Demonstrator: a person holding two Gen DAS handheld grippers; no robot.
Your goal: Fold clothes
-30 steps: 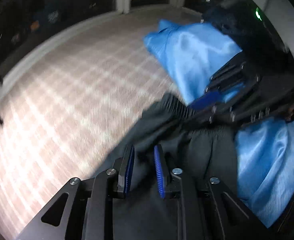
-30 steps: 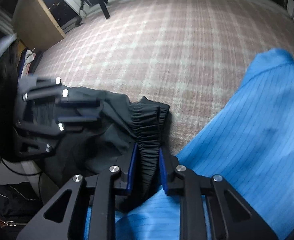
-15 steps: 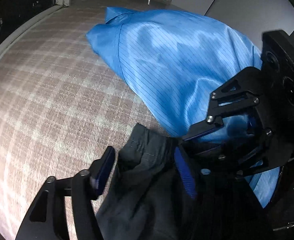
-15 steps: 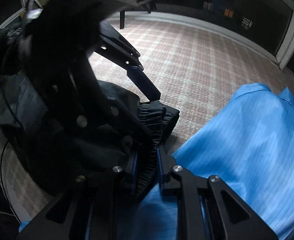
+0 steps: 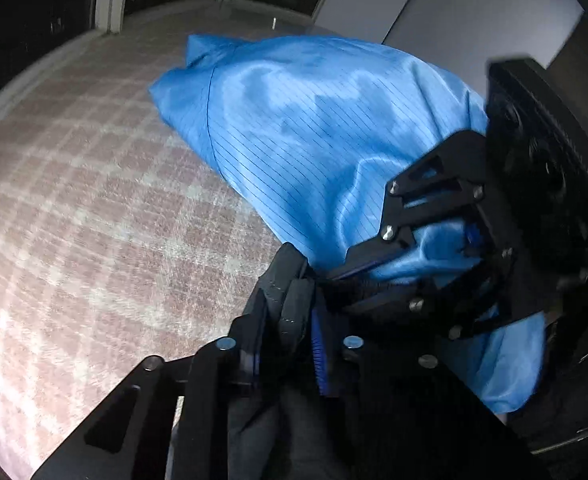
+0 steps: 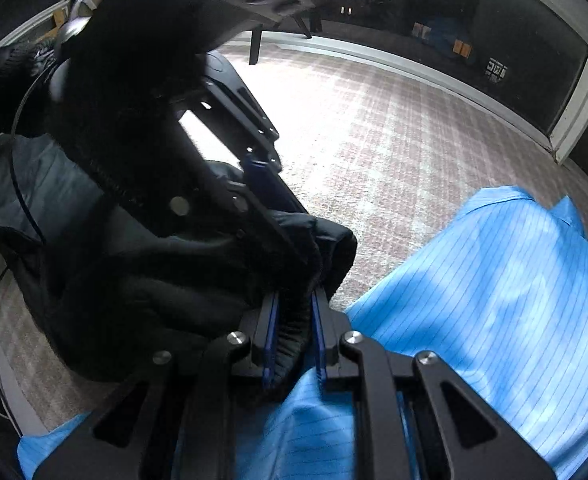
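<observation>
A black garment [image 5: 290,300] with an elastic waistband lies bunched on a shiny blue striped garment [image 5: 314,128] spread over the carpet. My left gripper [image 5: 288,340] has its jaws closing, with a folded edge of the black cloth between the blue pads and pinched by them. My right gripper [image 6: 294,336] is shut on the gathered waistband of the black garment [image 6: 174,280], right beside the left one. The blue garment [image 6: 494,300] fills the lower right of the right wrist view. A dark gloved hand [image 6: 10,68] holds the left gripper.
Pink and white checked carpet [image 5: 94,220] stretches left of the clothes and behind them [image 6: 394,140]. A white baseboard [image 6: 414,68] and dark windows ring the room. A dark furniture leg [image 6: 256,46] stands at the far edge.
The left jaws spread wide around the black cloth's edge, then closed on it. The left gripper swung in beside the right one. The right gripper kept its hold on the waistband.
</observation>
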